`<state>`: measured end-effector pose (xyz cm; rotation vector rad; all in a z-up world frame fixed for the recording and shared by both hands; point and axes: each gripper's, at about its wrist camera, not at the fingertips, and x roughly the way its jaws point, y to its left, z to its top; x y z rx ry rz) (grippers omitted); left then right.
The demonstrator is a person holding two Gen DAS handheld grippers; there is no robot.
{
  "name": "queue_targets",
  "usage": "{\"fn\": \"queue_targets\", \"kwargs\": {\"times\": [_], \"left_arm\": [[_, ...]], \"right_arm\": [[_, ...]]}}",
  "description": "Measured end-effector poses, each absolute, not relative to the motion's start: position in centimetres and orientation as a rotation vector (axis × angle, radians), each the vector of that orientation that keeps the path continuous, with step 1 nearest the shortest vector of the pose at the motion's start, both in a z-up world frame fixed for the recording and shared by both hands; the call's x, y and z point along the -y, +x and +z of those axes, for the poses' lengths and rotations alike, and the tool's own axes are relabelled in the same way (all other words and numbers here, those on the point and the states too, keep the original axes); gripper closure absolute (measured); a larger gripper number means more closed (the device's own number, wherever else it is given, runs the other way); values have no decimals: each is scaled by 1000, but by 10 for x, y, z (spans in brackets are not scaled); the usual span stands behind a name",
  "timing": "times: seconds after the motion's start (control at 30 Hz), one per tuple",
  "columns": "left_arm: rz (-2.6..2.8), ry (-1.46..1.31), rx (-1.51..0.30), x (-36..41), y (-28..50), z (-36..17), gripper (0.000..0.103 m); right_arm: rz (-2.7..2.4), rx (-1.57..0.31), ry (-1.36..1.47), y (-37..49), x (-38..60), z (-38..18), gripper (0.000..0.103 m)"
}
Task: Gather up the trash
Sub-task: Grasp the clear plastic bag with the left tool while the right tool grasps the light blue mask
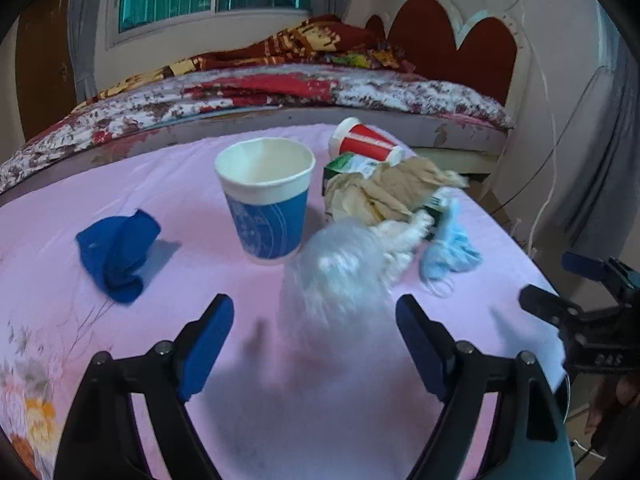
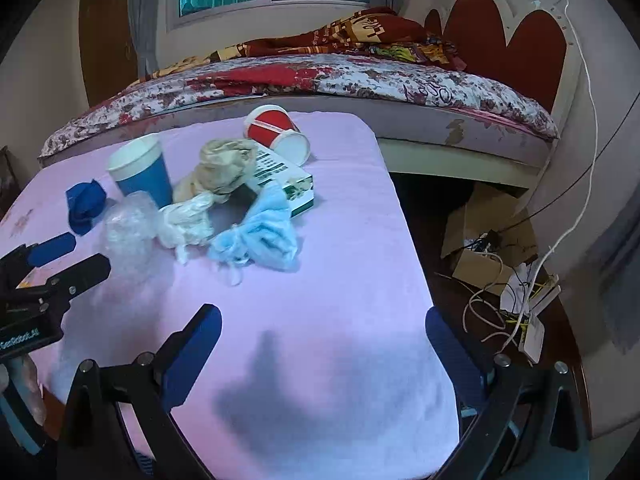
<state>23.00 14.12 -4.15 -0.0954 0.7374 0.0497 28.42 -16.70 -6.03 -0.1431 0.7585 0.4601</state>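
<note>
Trash lies on a pink-covered table (image 1: pixel 120 184). A clear crumpled plastic bag (image 1: pixel 340 272) sits just ahead of my open left gripper (image 1: pixel 316 324), between its fingers' line. Behind it stand an upright blue paper cup (image 1: pixel 266 196), a crumpled brown paper (image 1: pixel 384 192), a white wad (image 1: pixel 404 240), a light blue face mask (image 1: pixel 452 252), a green-white box (image 1: pixel 352 164) and a tipped red cup (image 1: pixel 368 142). A blue cloth (image 1: pixel 116 256) lies left. My right gripper (image 2: pixel 320 332) is open and empty over bare table, short of the mask (image 2: pixel 264 236).
A bed with a floral cover (image 2: pixel 360 76) stands behind the table. On the floor to the right are a cardboard box (image 2: pixel 488 232) and tangled cables (image 2: pixel 516 304). The table's right edge (image 2: pixel 412 240) drops off near the right gripper.
</note>
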Motion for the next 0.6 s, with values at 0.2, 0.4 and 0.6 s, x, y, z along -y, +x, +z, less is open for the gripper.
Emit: {"fn": "queue_targets", "kwargs": {"times": [0.2,0.4,0.6], "left_arm": [[-42,-156,-831,-149,256,-59,59],[-47,-177,-788,-155,239,-55,62],[-12,-180,-783,-165,234,-54,62]], "right_arm": [[521,-782,-144,303,146,-66,0],[564,-804,-170,318,120,-74,0],[583,-854,-151,336,104,-85,5]]}}
